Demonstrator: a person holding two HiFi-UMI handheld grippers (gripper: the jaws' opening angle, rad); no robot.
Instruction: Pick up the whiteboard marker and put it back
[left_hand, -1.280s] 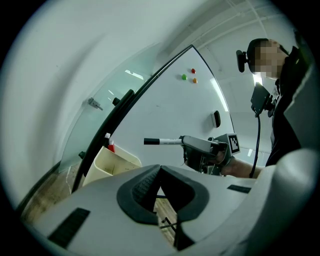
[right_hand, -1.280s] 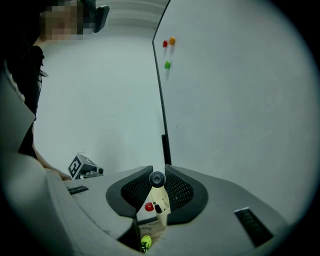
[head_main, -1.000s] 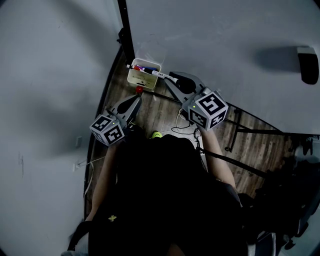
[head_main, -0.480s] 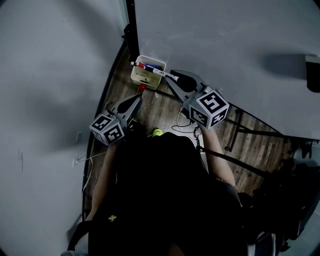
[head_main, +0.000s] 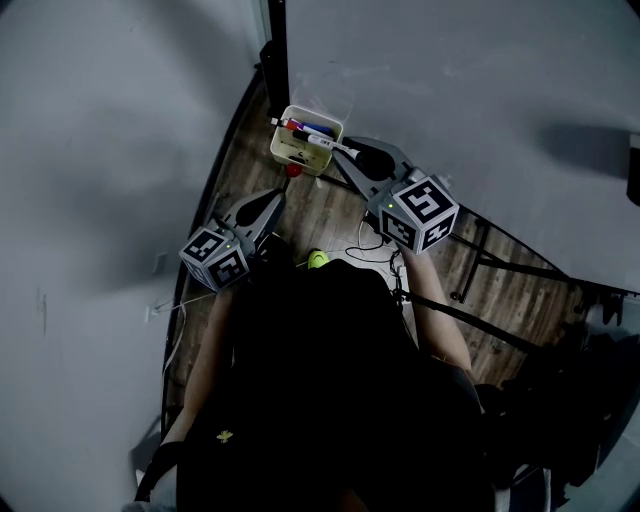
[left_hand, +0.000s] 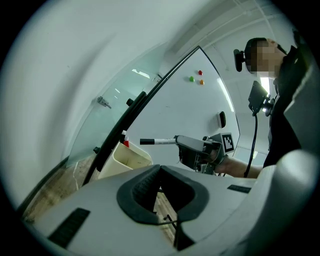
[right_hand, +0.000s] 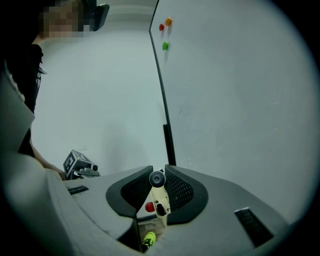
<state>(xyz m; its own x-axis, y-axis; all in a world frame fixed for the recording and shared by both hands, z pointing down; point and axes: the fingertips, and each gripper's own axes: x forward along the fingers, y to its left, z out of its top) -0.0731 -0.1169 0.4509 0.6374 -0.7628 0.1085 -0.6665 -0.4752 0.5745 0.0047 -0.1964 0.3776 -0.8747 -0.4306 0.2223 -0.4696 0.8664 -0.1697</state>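
Observation:
The whiteboard marker (head_main: 322, 143), white with a dark cap, lies level across the top of a cream holder box (head_main: 290, 157) that hangs by the board's black frame. My right gripper (head_main: 352, 153) is shut on the marker's rear end. In the right gripper view the marker (right_hand: 157, 179) shows end-on between the pads, with the box below it. My left gripper (head_main: 273, 200) hangs lower left of the box, shut and holding nothing. The left gripper view shows the marker (left_hand: 157, 141) sticking out of the right gripper (left_hand: 186, 144) above the box (left_hand: 127, 159).
Red and blue markers (head_main: 308, 129) lie in the box. A red round piece (head_main: 292, 170) sits just below it and a green object (head_main: 317, 259) lies on the wooden floor. Coloured magnets (right_hand: 165, 22) stick high on the whiteboard. A black frame bar (head_main: 277, 50) runs up behind the box.
The head view has shifted a little, so the box sits further right in the picture. Both grippers and the marker keep their places relative to the box.

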